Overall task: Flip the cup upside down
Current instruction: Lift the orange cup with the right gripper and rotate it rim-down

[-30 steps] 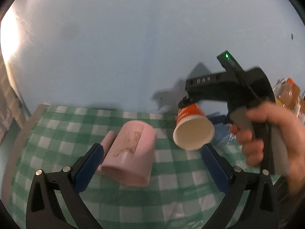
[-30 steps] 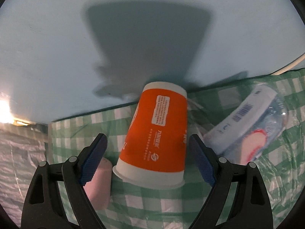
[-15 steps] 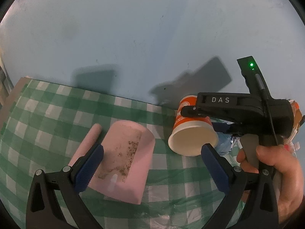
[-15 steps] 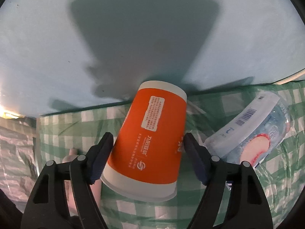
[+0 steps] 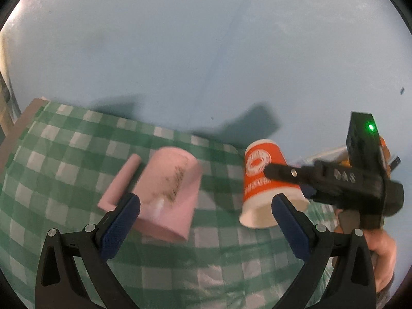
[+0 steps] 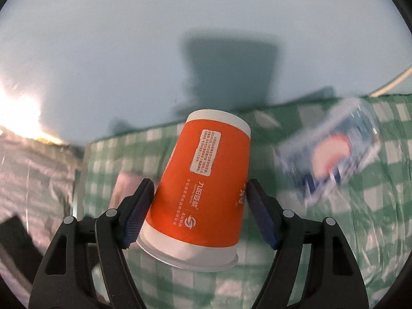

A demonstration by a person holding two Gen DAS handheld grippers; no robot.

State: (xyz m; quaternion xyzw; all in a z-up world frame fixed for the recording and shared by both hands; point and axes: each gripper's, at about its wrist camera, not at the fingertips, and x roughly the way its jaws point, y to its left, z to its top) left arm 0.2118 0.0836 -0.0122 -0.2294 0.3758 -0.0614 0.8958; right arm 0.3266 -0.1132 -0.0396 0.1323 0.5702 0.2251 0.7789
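Observation:
An orange paper cup (image 6: 206, 188) with white rims is held between the pads of my right gripper (image 6: 199, 206), base pointing away and up, mouth toward the camera and down, tilted. In the left wrist view the same cup (image 5: 265, 182) hangs just above the green checked tablecloth (image 5: 64, 154), mouth low, with the right gripper's black finger across its side. My left gripper (image 5: 206, 226) is open and empty, its blue pads (image 5: 121, 221) wide apart near the table.
A pink mug (image 5: 167, 193) with a handle lies on its side left of the cup. A clear plastic bottle (image 6: 332, 159) with a blue label lies on the cloth at the right. A pale blue wall stands behind the table.
My right gripper has closed from open onto the orange cup and turned it so the mouth tilts further downward. The left gripper has shifted slightly; the pink mug has stayed in place.

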